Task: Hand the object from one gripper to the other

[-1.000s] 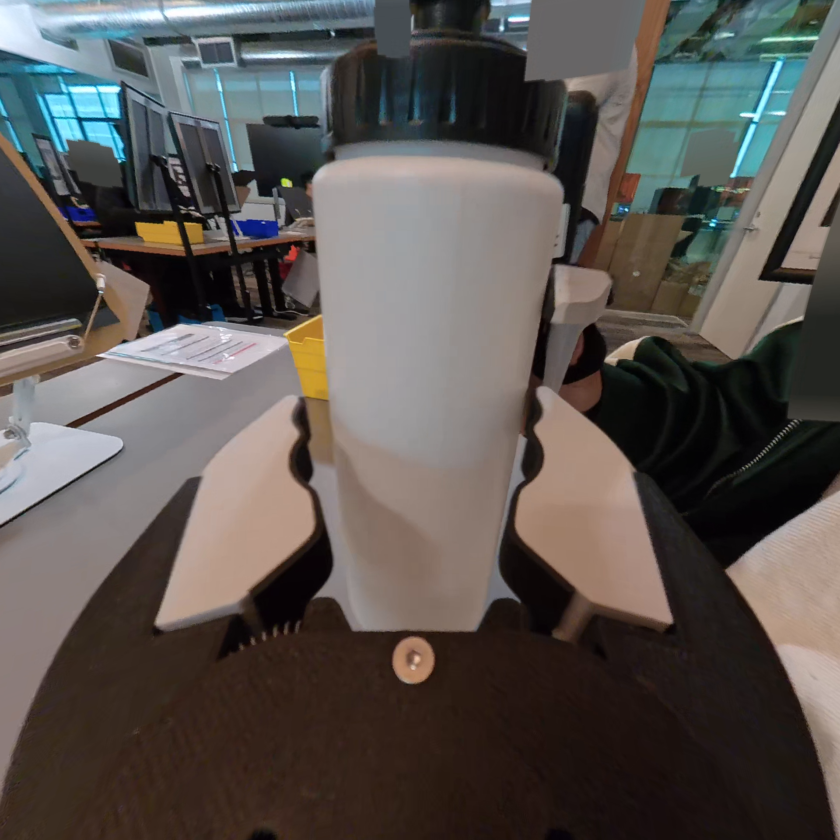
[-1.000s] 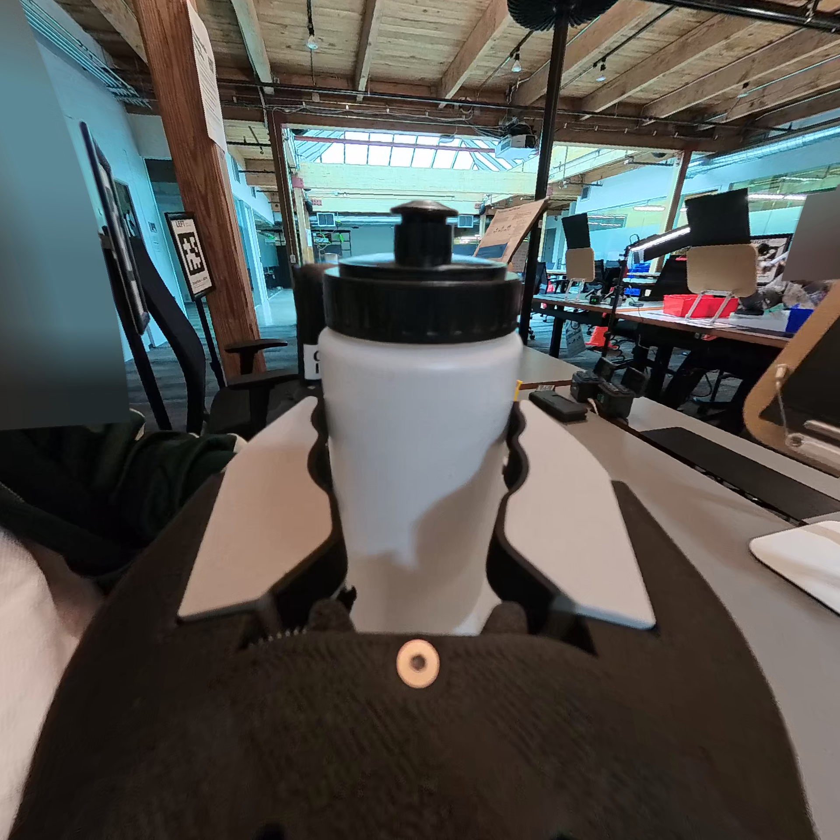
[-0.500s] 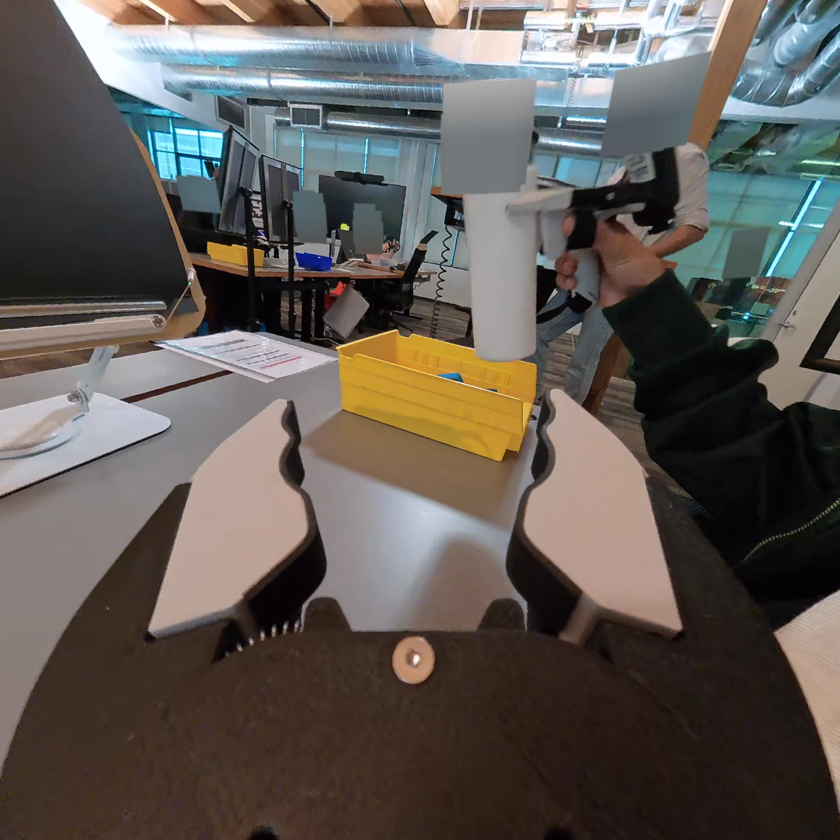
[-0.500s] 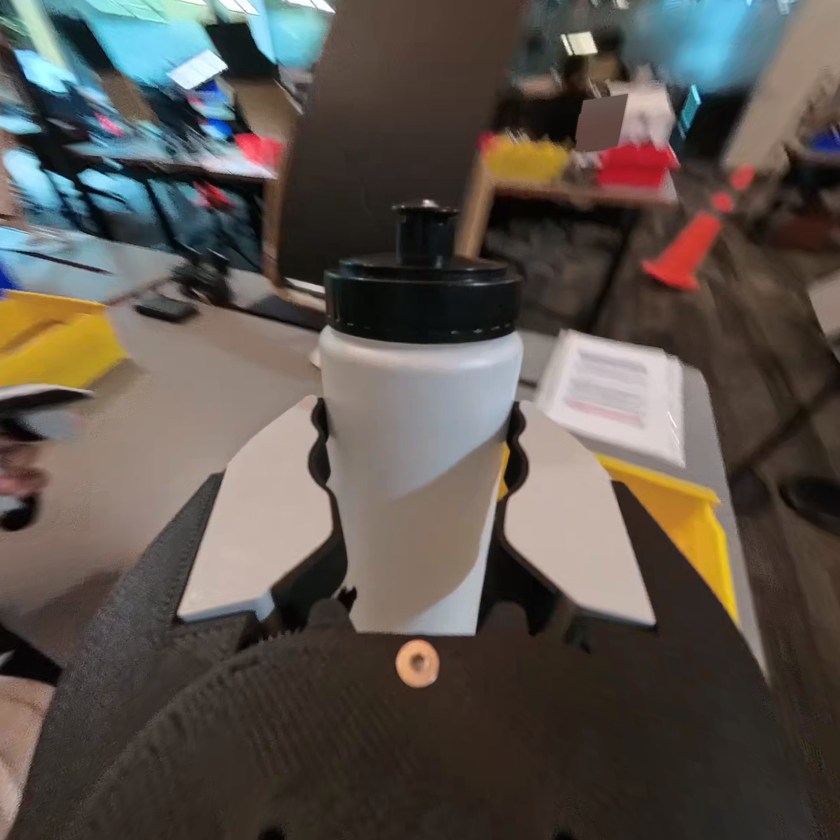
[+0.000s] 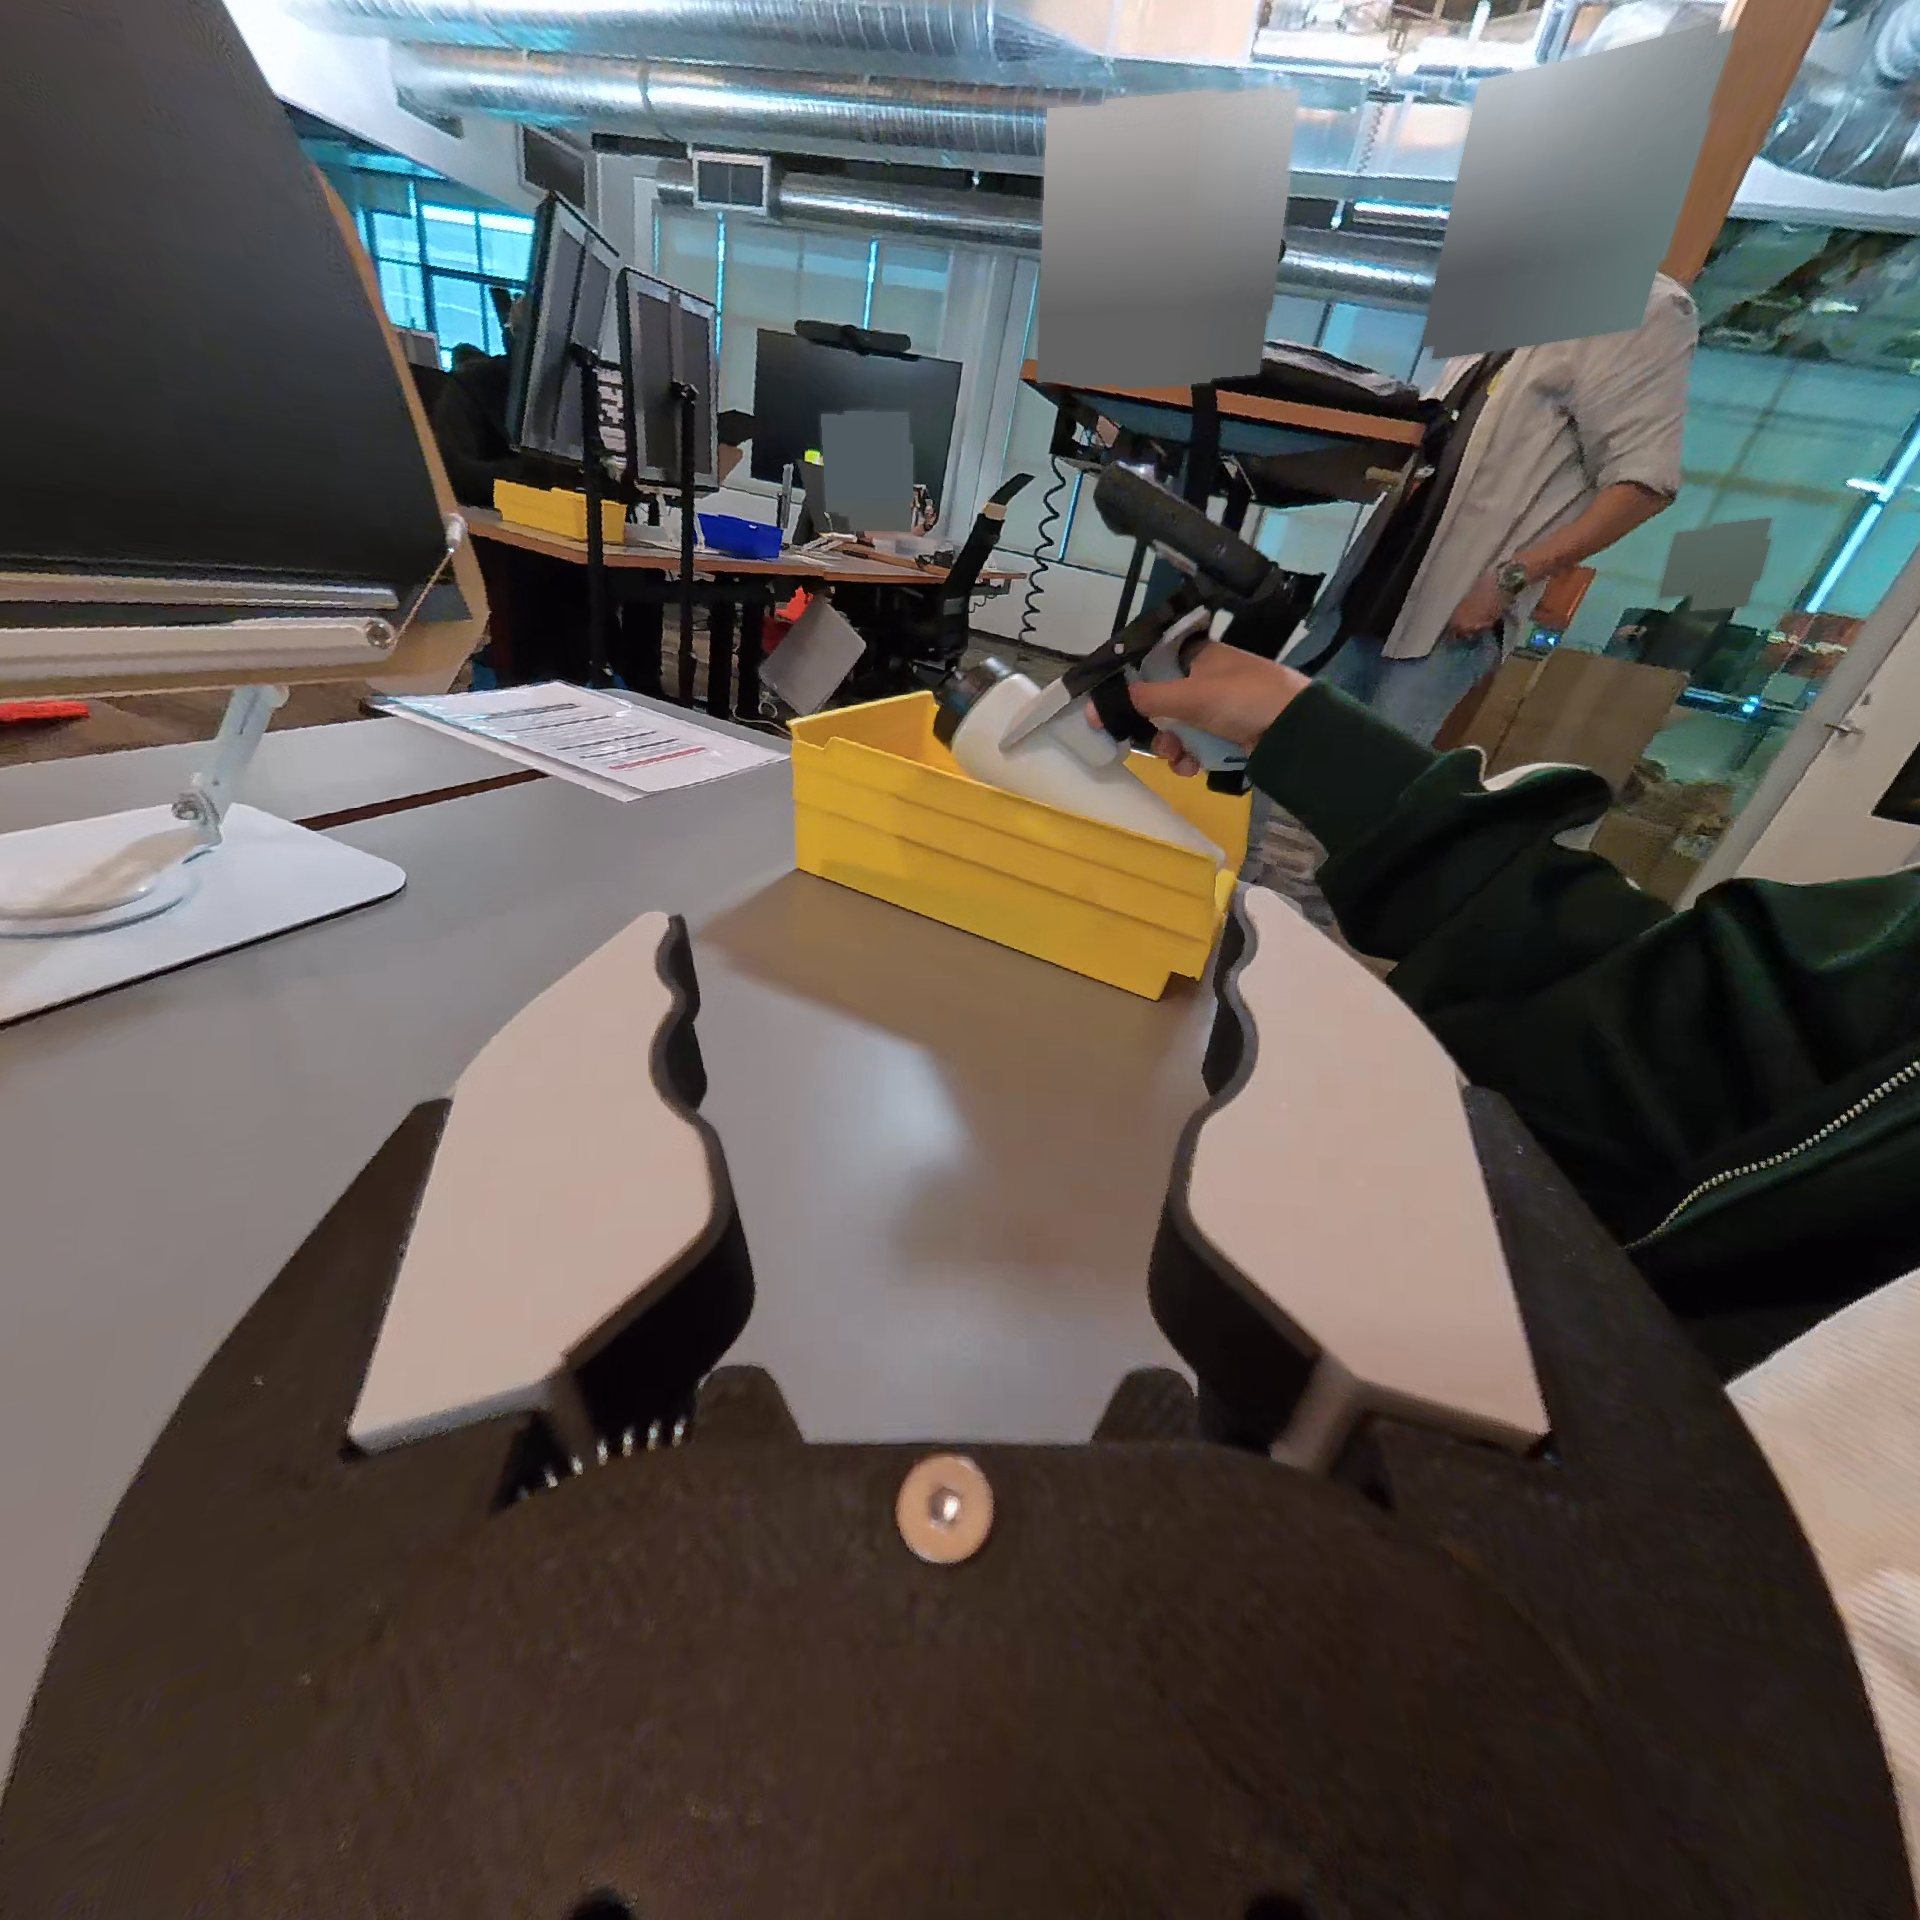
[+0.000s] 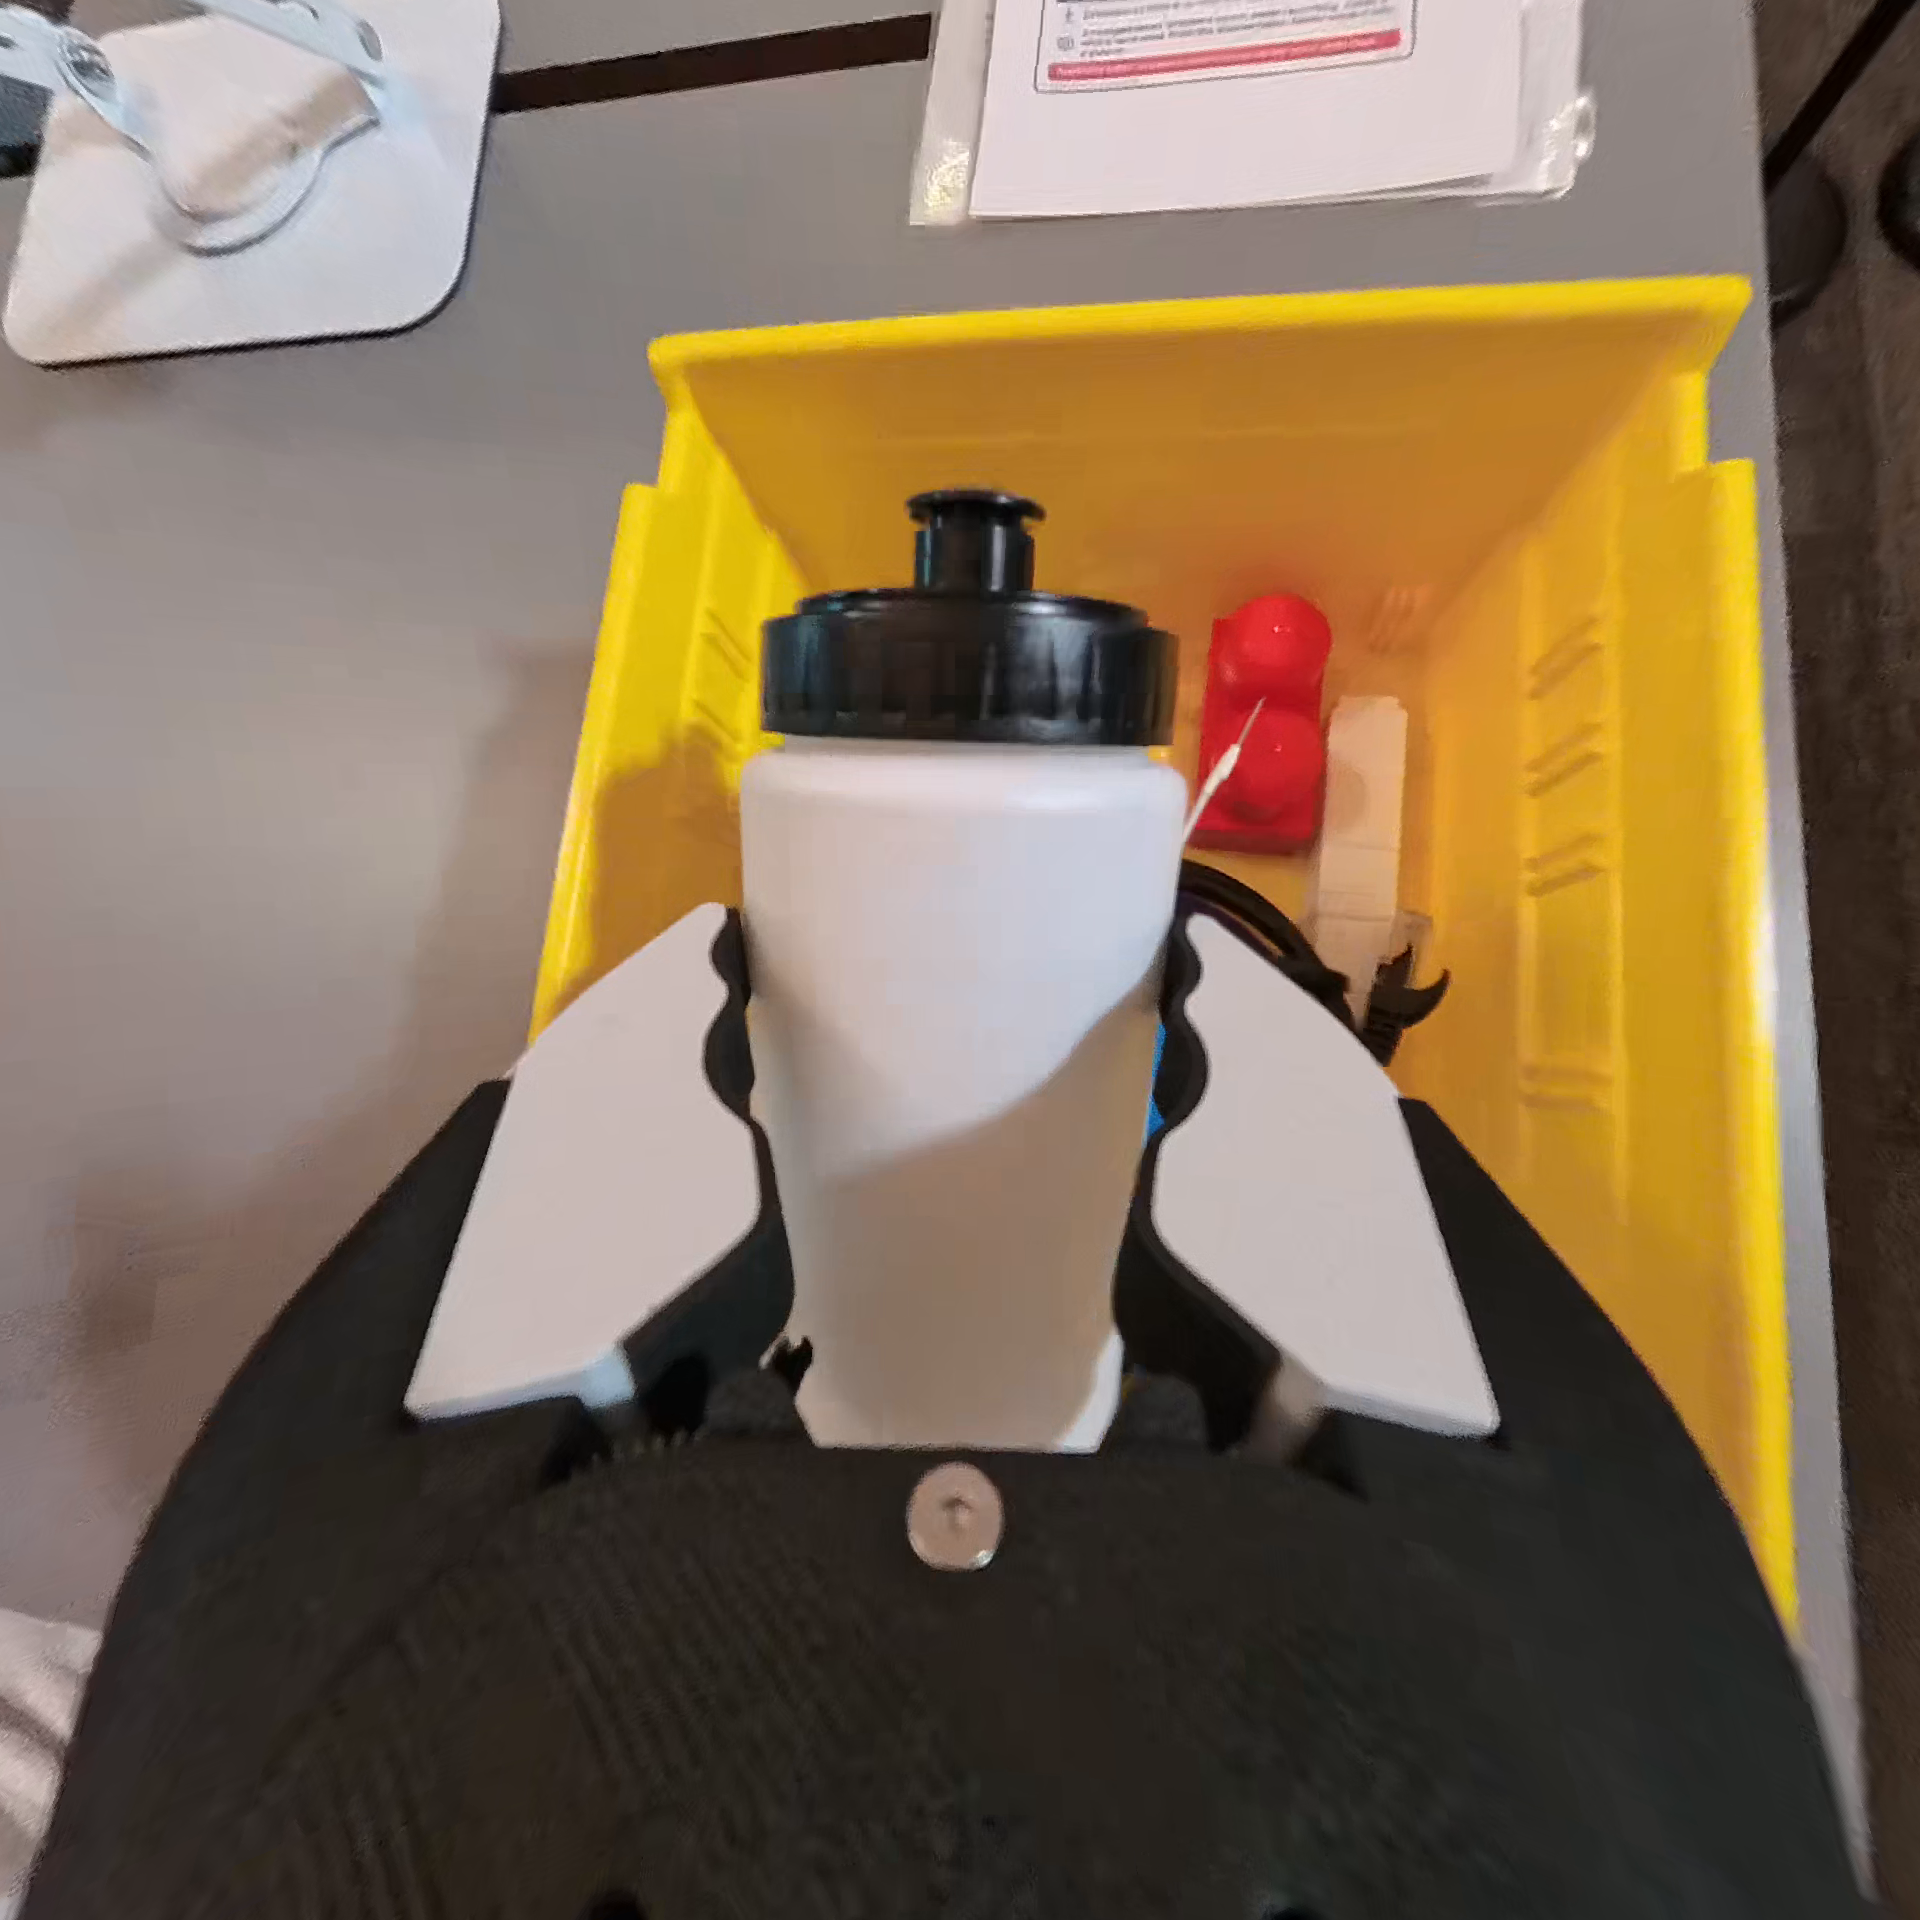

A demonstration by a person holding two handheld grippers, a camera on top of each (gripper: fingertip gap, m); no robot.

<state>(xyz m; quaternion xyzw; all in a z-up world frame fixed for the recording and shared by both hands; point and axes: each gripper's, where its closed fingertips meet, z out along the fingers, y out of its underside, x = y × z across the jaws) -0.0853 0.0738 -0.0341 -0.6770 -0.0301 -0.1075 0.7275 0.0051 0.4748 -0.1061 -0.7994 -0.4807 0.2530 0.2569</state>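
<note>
A white squeeze bottle (image 6: pixel 956 997) with a black cap sits between the fingers of my right gripper (image 6: pixel 956 935), which is shut on its body. It points cap-down over the yellow bin (image 6: pixel 1621 935). In the left wrist view the same bottle (image 5: pixel 1049 753) lies tilted, partly inside the bin (image 5: pixel 987 873), held by the right gripper (image 5: pixel 1049 707) in a hand with a dark green sleeve. My left gripper (image 5: pixel 956 935) is open and empty above the grey table, near the bin.
The bin holds a red block (image 6: pixel 1262 727), a white piece (image 6: pixel 1361 810) and a black part (image 6: pixel 1382 997). A sheet of paper (image 5: pixel 582 732) and a monitor stand base (image 5: pixel 177 894) lie on the table. A person (image 5: pixel 1527 457) stands behind. Spacing between my two grippers at the tips: around 45 centimeters.
The left gripper let go of the bottle and drew back. The right gripper carried the bottle away, turned it over and lowered it cap-first into the yellow bin.
</note>
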